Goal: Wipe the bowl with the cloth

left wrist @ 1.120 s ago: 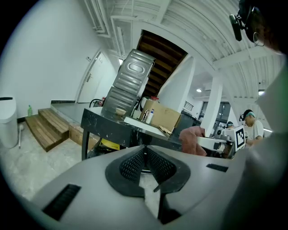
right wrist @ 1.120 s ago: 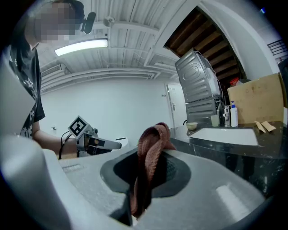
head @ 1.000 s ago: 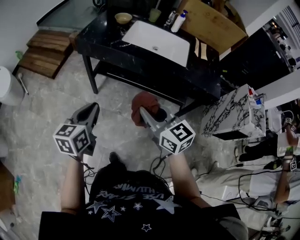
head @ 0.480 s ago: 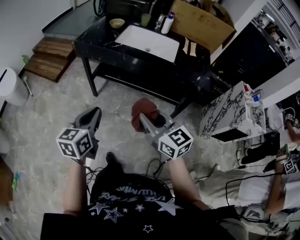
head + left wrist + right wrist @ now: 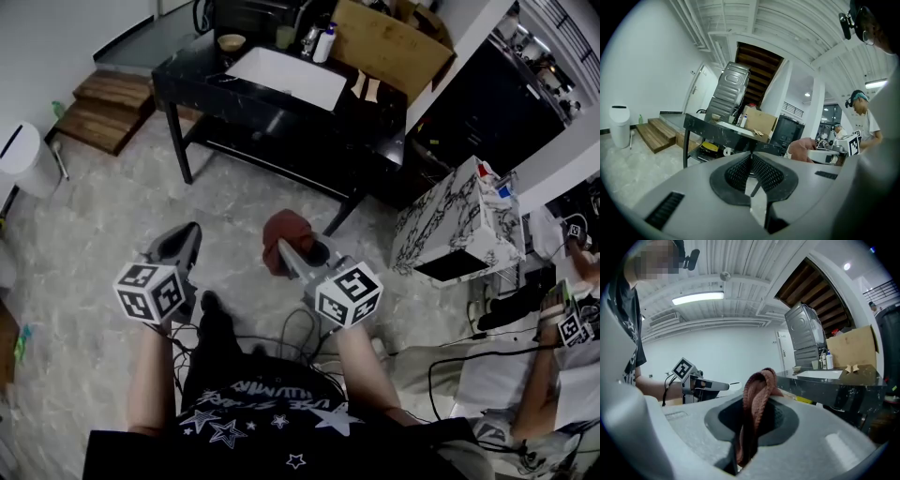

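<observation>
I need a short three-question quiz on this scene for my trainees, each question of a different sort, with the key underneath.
1. True or false: the left gripper holds the cloth.
2. Where is the bowl? A: on the black counter beside the white sink. B: inside the sink. C: in the left gripper.
3. Fill in: the right gripper is shut on the ____.

Key: 1 false, because the left gripper is shut and empty. 2 A. 3 cloth.
</observation>
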A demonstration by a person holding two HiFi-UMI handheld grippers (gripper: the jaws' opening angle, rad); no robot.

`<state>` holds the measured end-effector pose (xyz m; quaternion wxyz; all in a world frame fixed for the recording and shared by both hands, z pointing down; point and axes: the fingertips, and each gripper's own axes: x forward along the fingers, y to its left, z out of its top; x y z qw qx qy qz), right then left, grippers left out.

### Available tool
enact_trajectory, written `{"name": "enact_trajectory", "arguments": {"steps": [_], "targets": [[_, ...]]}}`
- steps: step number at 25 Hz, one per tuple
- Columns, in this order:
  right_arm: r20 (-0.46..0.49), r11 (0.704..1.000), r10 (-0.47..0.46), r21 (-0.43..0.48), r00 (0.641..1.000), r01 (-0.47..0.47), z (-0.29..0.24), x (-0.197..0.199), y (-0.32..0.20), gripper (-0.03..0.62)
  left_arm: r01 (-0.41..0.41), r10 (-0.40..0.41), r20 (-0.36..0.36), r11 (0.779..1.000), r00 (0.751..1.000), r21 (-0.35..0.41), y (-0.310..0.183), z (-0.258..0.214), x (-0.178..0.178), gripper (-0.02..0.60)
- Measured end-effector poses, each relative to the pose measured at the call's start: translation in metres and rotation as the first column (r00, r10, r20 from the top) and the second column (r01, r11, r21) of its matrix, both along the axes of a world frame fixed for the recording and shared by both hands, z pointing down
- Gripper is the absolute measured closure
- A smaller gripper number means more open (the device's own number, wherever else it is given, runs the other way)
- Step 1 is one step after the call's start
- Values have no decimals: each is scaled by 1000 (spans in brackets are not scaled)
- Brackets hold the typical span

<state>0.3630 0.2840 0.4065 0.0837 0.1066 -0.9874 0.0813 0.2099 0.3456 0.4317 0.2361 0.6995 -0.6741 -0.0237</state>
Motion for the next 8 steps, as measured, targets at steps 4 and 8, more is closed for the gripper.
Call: {"name": "enact_trajectory", "arguments": {"steps": [4,8], "targets": [[6,1000,-20,6,1000,20,1,20,22,536,7,-7,0,1000,1000,11,22,0,24,561],[2,1000,-22,4,1000,22,4,42,40,536,5,-5,-7,1000,1000,9,42,4,50,561]]}}
